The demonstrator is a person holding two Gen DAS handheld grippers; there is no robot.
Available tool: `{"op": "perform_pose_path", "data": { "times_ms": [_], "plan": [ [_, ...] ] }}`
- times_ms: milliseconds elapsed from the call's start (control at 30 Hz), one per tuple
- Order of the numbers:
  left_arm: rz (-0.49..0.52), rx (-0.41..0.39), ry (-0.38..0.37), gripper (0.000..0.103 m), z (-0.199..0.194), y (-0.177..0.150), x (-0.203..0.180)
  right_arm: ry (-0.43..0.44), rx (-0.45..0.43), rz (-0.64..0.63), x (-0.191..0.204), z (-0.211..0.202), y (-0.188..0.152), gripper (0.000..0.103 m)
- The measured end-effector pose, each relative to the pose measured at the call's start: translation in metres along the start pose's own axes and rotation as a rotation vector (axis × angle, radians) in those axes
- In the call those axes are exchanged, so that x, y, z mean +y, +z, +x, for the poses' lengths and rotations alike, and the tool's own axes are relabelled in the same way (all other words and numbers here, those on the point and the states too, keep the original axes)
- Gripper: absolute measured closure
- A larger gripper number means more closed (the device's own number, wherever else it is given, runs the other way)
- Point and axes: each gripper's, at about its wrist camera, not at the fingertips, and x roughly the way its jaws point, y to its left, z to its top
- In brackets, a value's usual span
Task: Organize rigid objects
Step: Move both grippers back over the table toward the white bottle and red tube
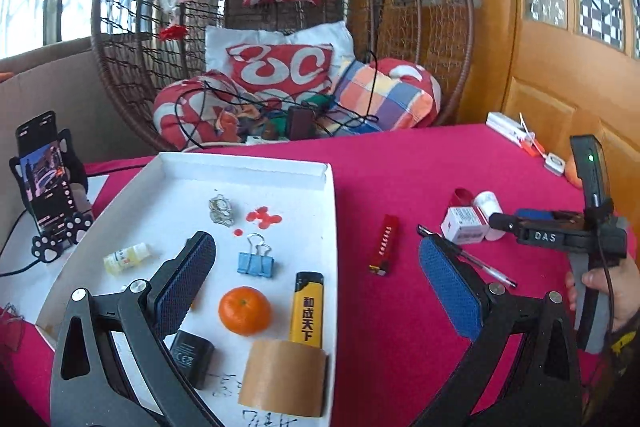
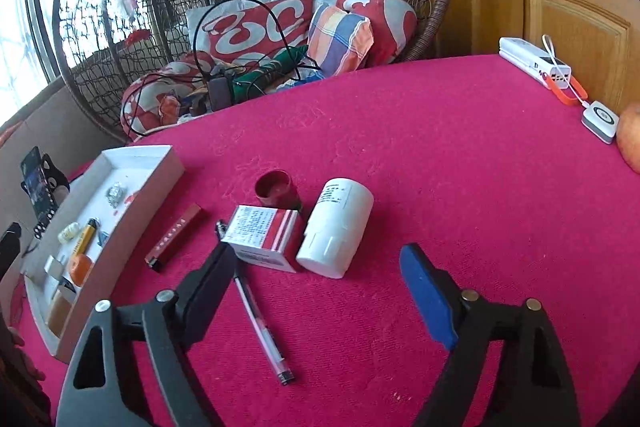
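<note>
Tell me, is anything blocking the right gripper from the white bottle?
Nothing visible does. The right gripper is open above bare red cloth, and the white bottle lies just ahead. The red-and-white box touches its left side, and the pen lies further left.
</note>
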Motion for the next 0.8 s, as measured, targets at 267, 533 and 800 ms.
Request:
{"op": "perform_pose_path", "data": {
  "times_ms": [267, 533, 800],
  "plan": [
    [0.084, 0.202, -0.045, 0.000, 0.070, 0.013, -0.055, 0.067, 0.015, 0.046, -0.008, 0.026, 0.021, 0.043],
    [0.156, 0.313, -0.018, 0.000, 0.116, 0.003, -0.082, 0.112, 0.000, 0.065, -0.023, 0.022, 0.016, 0.052],
    [0.209, 0.373, 0.000, 0.038, 0.139, 0.005, -0.079, 0.135, 0.069, 0.023, -0.019, 0.039, 0.018, 0.052]
  ]
}}
